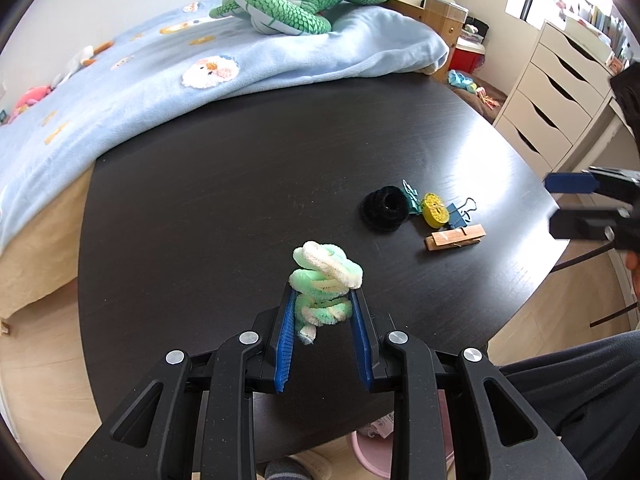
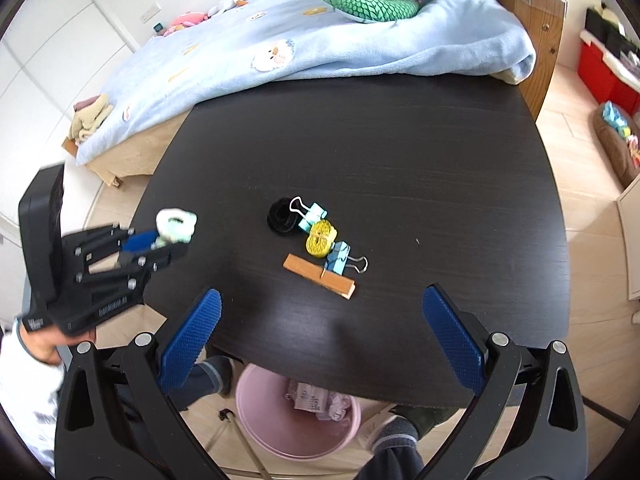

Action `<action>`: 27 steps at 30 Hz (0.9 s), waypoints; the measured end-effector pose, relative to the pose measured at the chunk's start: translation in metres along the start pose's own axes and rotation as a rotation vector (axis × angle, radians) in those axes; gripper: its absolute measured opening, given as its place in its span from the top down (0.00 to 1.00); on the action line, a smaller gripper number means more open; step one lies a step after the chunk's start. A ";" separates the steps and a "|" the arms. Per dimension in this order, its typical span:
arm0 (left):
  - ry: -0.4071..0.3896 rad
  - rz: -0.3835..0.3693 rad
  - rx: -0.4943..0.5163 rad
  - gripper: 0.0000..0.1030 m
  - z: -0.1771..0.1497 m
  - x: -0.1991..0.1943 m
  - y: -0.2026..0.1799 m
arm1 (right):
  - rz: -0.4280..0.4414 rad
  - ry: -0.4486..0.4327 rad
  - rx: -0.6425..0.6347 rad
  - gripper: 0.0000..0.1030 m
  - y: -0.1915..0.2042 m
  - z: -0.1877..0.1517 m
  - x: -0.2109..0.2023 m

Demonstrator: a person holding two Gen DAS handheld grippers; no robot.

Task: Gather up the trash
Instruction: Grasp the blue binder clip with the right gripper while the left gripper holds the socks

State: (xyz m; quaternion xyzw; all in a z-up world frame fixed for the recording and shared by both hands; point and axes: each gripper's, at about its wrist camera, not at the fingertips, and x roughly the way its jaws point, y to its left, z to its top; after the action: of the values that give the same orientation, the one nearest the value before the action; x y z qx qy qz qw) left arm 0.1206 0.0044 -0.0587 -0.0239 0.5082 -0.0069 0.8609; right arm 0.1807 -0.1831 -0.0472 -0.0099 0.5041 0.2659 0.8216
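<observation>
The trash is what I am after: the biggest piece, a twisted green-and-white fuzzy coil (image 1: 326, 280), is already pinched between the blue pads of my left tongs (image 1: 323, 300), clear of the dark counter (image 1: 240, 184). It looks feather-light, soft and springy, so I judge the hold near its lower loops safe enough, though the top flops free and could snag. My right tongs (image 2: 320, 312) stand wide with nothing between them, hanging over the near edge of the counter.

The remaining bits lie huddled at mid-counter. The wooden clothespin (image 2: 319, 276) is stiff and light; I would take it across its long flat sides. The black fuzzy ring (image 2: 281, 219) is soft and squashable, best nipped across its rim. The yellow coiled tape (image 2: 321, 237) looks firm but might unroll; squeeze it across the disc. The two pale blue binder clips (image 2: 338, 260) are hard, smooth metal, small and likely slippery; the body gives a better purchase than the wire loops.

Below the counter's near edge sits a pink bin (image 2: 256, 404). A wrapper inside carries print, too small for me to read.
</observation>
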 end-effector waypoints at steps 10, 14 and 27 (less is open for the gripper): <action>-0.005 -0.018 -0.006 0.75 -0.004 -0.002 -0.001 | 0.051 0.066 0.108 0.11 -0.018 0.024 0.036; -0.005 -0.022 -0.011 0.75 -0.005 -0.001 0.001 | 0.061 0.097 0.129 0.31 -0.022 0.024 0.050; 0.002 -0.037 -0.017 0.75 -0.010 0.004 -0.002 | 0.073 0.107 0.133 0.80 -0.027 0.023 0.064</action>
State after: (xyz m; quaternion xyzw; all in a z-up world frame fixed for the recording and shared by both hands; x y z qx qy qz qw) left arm 0.1140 0.0024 -0.0664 -0.0404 0.5086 -0.0184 0.8598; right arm 0.2342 -0.1722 -0.0961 0.0487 0.5638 0.2607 0.7822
